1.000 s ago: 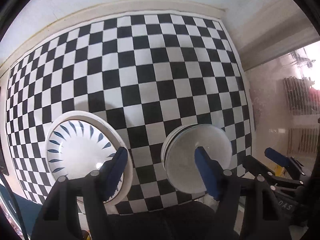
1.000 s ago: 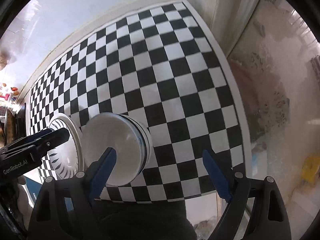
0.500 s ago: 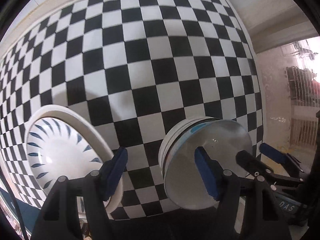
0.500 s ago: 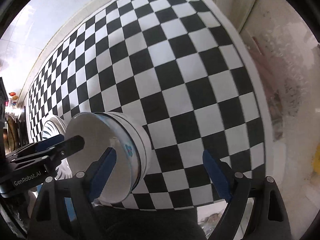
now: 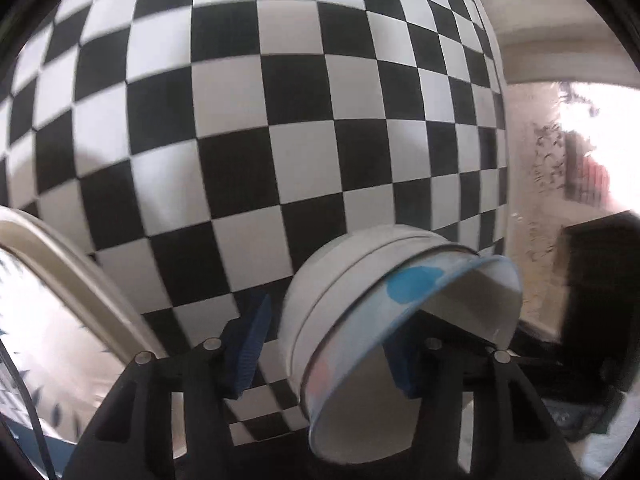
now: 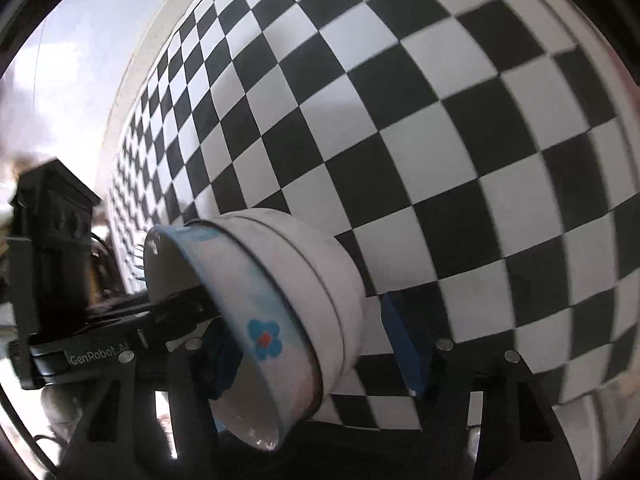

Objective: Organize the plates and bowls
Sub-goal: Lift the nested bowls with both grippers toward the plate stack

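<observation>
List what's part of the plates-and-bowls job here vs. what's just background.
Job:
- stacked bowls
- flowered top bowl nested in that stack
- blue-patterned plate, to the stack's left in the left wrist view

Just there:
- checkered cloth under everything
- wall behind the table

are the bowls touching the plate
Apart. The left wrist view shows checkered cloth between the plate and the bowls.

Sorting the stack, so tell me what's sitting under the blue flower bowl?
The flower bowl nests in at least one plain white bowl on the checkered cloth. Any bowls deeper down are covered.
</observation>
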`<state>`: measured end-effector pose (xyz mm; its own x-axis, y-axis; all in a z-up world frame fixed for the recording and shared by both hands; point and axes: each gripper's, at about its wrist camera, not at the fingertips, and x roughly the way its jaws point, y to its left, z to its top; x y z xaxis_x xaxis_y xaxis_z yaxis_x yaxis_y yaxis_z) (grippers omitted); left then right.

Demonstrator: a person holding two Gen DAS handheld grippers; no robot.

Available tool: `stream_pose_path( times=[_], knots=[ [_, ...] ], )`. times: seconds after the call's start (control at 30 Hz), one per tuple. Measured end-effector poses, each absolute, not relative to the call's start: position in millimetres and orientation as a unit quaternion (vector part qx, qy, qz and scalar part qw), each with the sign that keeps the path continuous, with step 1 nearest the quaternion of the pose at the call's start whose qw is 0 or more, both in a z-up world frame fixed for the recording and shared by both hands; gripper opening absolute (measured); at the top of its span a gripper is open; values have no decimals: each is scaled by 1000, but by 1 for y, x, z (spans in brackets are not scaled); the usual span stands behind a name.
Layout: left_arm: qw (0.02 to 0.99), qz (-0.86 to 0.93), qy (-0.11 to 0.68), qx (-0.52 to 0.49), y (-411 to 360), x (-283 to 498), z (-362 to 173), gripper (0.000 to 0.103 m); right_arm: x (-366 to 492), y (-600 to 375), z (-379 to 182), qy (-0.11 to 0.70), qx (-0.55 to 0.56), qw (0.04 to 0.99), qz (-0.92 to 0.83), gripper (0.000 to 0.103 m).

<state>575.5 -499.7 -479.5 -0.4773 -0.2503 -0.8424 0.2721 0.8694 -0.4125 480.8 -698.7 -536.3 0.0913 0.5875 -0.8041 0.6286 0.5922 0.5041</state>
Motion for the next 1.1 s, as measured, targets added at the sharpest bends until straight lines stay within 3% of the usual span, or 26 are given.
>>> stream_pose_path(
  times=[0.13,1.1],
  knots=[
    [506,-274,818,-11,-498,575,-484,51,480,-703,-548,665,465,584,-9,51],
    [542,-270,796,3,-467,586,-437,49,491,-669,-524,672,472,569,42,48]
  ],
)
